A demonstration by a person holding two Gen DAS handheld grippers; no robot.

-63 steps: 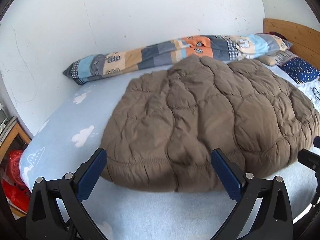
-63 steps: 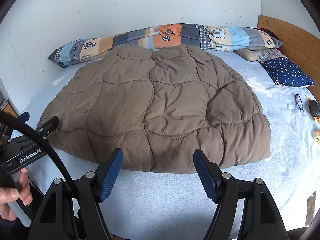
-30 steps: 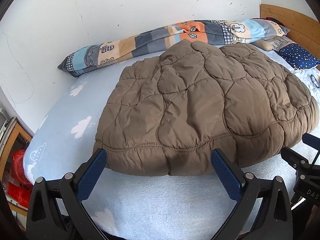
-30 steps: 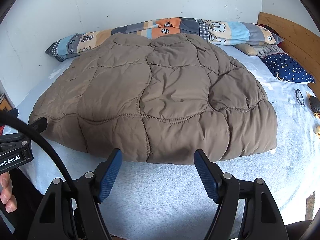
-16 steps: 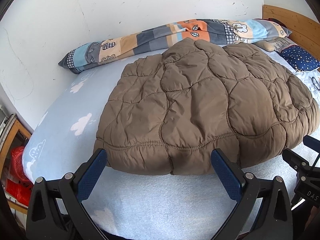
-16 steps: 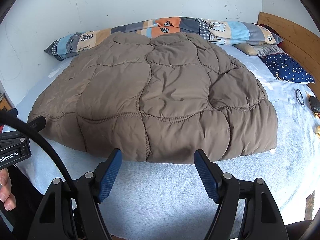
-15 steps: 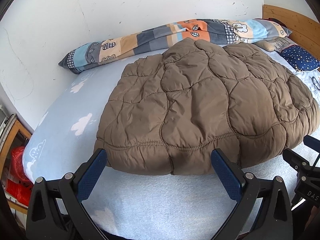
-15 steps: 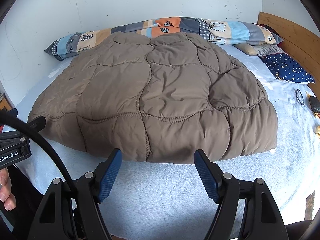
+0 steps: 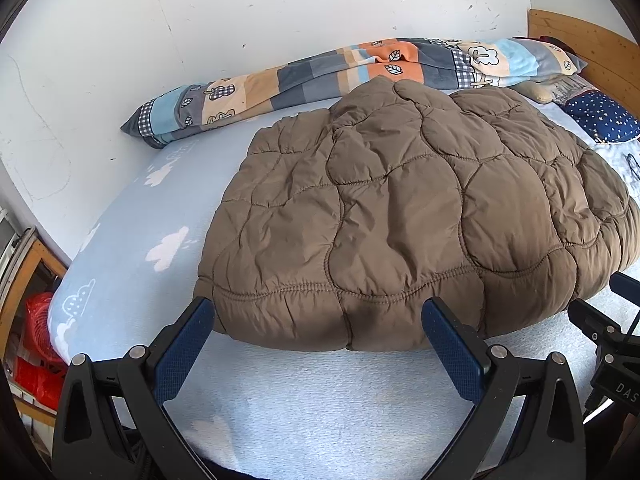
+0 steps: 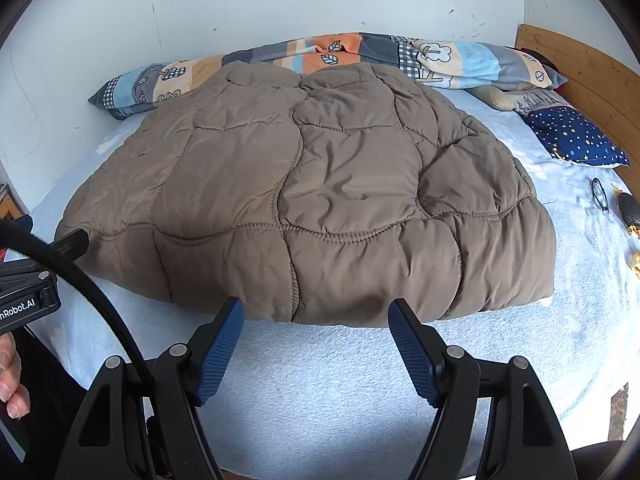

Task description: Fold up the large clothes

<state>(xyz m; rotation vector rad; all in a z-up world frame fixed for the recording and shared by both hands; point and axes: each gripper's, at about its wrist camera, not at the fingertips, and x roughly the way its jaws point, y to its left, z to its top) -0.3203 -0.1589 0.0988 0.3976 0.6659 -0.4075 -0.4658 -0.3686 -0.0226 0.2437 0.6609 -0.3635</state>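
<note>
1. The left gripper [image 9: 318, 344] has its 2 blue-padded jaws spread apart with nothing between them. It hangs just short of the near hem of the coat [image 9: 400, 216].
2. The right gripper [image 10: 316, 344] is likewise spread wide and empty, also just short of the coat's near hem, further toward the headboard [image 10: 576, 68].
3. The coat, brown and quilted, lies flat on the bed [image 10: 320, 392], covering most of its middle. Its far edge touches the patchwork pillow [image 10: 280, 56] along the wall.
4. The coat looks puffy, soft and fairly light. It will likely sag and slump when lifted. The smooth shell may slip in the pads.
5. The best hold is probably the stitched near hem, 1 gripper at each near corner, where the padding is thinner and the seam gives grip.
6. Beyond the coat, toward the headboard, lie a starred cushion [image 10: 576, 136] and glasses [image 10: 600, 194].
</note>
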